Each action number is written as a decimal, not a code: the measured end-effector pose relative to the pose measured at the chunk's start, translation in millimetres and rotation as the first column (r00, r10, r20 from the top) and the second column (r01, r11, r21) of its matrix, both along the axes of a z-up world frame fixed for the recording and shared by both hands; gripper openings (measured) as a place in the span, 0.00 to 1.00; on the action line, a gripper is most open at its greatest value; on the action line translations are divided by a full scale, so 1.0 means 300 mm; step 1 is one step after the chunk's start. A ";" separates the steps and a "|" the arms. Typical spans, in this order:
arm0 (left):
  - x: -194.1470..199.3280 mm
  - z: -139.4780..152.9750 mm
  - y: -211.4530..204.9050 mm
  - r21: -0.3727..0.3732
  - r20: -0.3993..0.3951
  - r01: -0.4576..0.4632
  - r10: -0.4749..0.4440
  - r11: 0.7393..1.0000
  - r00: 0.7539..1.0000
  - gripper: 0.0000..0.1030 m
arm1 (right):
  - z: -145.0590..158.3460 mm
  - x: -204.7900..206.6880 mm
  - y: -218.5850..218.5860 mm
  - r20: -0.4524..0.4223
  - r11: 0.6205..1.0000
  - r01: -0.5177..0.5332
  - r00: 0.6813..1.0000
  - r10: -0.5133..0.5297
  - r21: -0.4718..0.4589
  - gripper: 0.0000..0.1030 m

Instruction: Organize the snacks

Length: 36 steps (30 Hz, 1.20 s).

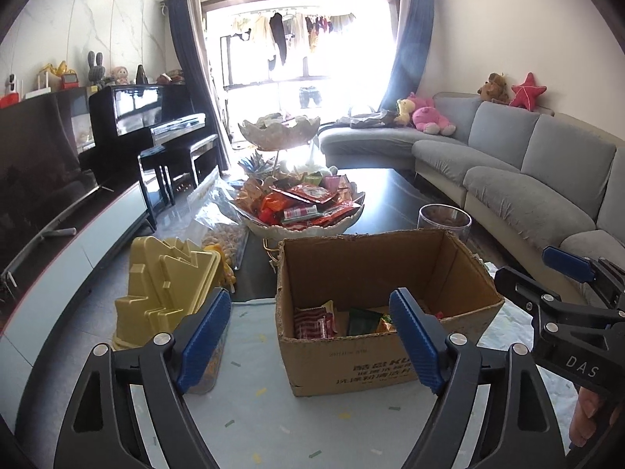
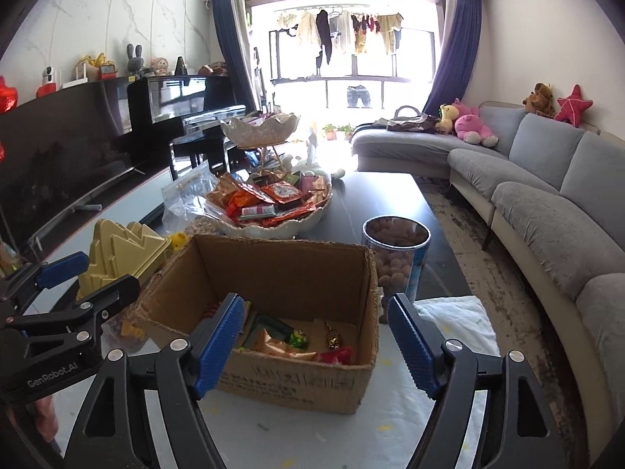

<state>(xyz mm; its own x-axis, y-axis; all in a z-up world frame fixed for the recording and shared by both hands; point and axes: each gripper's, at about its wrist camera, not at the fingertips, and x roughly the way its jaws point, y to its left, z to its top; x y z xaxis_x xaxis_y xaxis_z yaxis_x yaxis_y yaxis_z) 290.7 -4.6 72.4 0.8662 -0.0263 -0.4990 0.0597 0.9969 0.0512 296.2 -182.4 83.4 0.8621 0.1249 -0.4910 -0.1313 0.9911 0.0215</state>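
An open cardboard box (image 1: 375, 351) (image 2: 289, 387) stands on a pale cloth in front of both grippers, with several snack packets (image 1: 316, 322) (image 2: 297, 338) on its bottom. Behind it a white two-tier bowl stand (image 1: 300, 226) (image 2: 273, 226) is piled with red and orange snack packets (image 1: 308, 201) (image 2: 269, 197). My left gripper (image 1: 308, 344) is open and empty, just before the box's near wall. My right gripper (image 2: 318, 346) is open and empty, over the box's near edge. Each gripper shows at the side of the other's view (image 1: 547, 273) (image 2: 93, 273).
A yellow plastic tray stack (image 1: 164, 297) (image 2: 121, 254) stands left of the box. A clear tub of round snacks (image 2: 394, 258) (image 1: 445, 219) stands at its right. A clear bag of nuts (image 1: 222, 230) lies left of the bowl. A grey sofa (image 2: 547, 203) runs along the right.
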 end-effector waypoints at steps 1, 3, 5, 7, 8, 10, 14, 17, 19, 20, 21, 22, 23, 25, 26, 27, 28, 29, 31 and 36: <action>-0.024 0.006 0.000 0.003 0.011 0.001 -0.002 1.000 1.000 0.84 | 0.005 -0.026 -0.002 0.009 1.000 0.002 1.000 -0.002 -0.001 0.77; -0.081 0.014 0.000 -0.001 0.035 0.003 -0.003 1.000 0.999 0.86 | 0.013 -0.080 -0.006 0.030 1.000 0.008 1.000 -0.007 -0.004 0.81; -0.137 0.019 -0.002 -0.004 0.053 0.002 -0.002 1.000 0.999 0.89 | 0.018 -0.133 -0.013 0.042 1.000 0.010 0.999 -0.010 0.001 0.83; -0.186 0.023 -0.008 0.001 0.063 0.003 -0.003 1.000 0.998 0.91 | 0.022 -0.181 -0.018 0.048 1.000 0.004 0.999 -0.004 0.004 0.84; -0.215 0.023 -0.009 0.001 0.070 0.000 0.000 1.000 0.998 0.92 | 0.024 -0.211 -0.021 0.054 1.000 0.004 0.999 -0.004 0.004 0.85; -0.271 0.023 -0.008 -0.004 0.080 -0.002 0.003 1.000 0.997 0.96 | 0.029 -0.265 -0.026 0.070 1.000 0.013 0.997 -0.013 0.002 0.86; -0.380 0.022 -0.010 -0.011 0.105 -0.021 0.022 1.000 0.994 1.00 | 0.033 -0.376 -0.039 0.102 0.999 0.032 0.994 -0.032 0.005 0.91; -0.455 0.022 -0.011 -0.011 0.119 -0.022 0.023 1.000 0.993 1.00 | 0.030 -0.449 -0.041 0.115 0.999 0.037 0.993 -0.037 0.001 0.91; -0.499 0.015 -0.012 -0.010 0.124 -0.025 0.026 1.000 0.992 1.00 | 0.025 -0.493 -0.043 0.118 0.999 0.039 0.992 -0.039 0.003 0.91; -0.522 0.013 -0.012 -0.009 0.128 -0.024 0.025 1.000 0.992 1.00 | 0.023 -0.509 -0.047 0.118 0.999 0.041 0.992 -0.041 0.004 0.92; -0.543 0.013 -0.014 -0.006 0.129 -0.023 0.023 1.000 0.991 1.00 | 0.019 -0.531 -0.048 0.119 0.999 0.045 0.992 -0.045 0.005 0.92; -0.561 0.015 -0.016 -0.006 0.130 -0.022 0.023 1.000 0.991 1.00 | 0.014 -0.553 -0.051 0.120 0.999 0.048 0.992 -0.049 0.008 0.92; -0.583 0.019 -0.017 -0.007 0.136 -0.020 0.021 1.000 0.990 1.00 | 0.011 -0.574 -0.053 0.120 0.999 0.051 0.991 -0.052 0.012 0.93; -0.622 0.026 -0.022 -0.004 0.150 -0.013 0.014 1.000 0.989 1.00 | 0.005 -0.611 -0.059 0.120 0.998 0.054 0.991 -0.055 0.013 0.93; -0.640 0.029 -0.025 -0.001 0.157 -0.012 0.012 1.000 0.988 1.00 | 0.003 -0.628 -0.063 0.121 0.998 0.055 0.991 -0.057 0.014 0.93; -0.662 0.029 -0.027 0.001 0.162 -0.011 0.011 1.000 0.987 1.00 | 0.003 -0.645 -0.067 0.122 0.998 0.059 0.991 -0.060 0.015 0.93; -0.678 0.029 -0.031 0.003 0.165 -0.010 0.009 1.000 0.986 1.00 | 0.002 -0.661 -0.070 0.123 0.998 0.062 0.990 -0.063 0.016 0.93; -0.691 0.030 -0.035 0.004 0.166 -0.009 0.008 1.000 0.986 1.00 | 0.002 -0.678 -0.073 0.125 0.998 0.064 0.990 -0.065 0.013 0.93; -0.718 0.027 -0.042 0.004 0.168 -0.003 0.002 1.000 0.986 1.00 | 0.004 -0.711 -0.076 0.134 0.998 0.070 0.988 -0.070 0.005 0.93; -0.784 0.019 -0.051 -0.002 0.175 0.012 -0.011 1.000 0.985 1.00 | 0.009 -0.793 -0.079 0.155 0.997 0.082 0.985 -0.081 0.003 0.93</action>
<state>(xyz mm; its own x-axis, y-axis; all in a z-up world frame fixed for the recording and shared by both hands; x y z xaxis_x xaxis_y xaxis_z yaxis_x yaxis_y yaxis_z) 55.5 -19.9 78.0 0.9397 -0.0380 -0.3398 0.0616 0.9964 0.0587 58.3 -206.0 86.0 0.9350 0.0499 -0.3511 -0.0518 0.9987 0.0039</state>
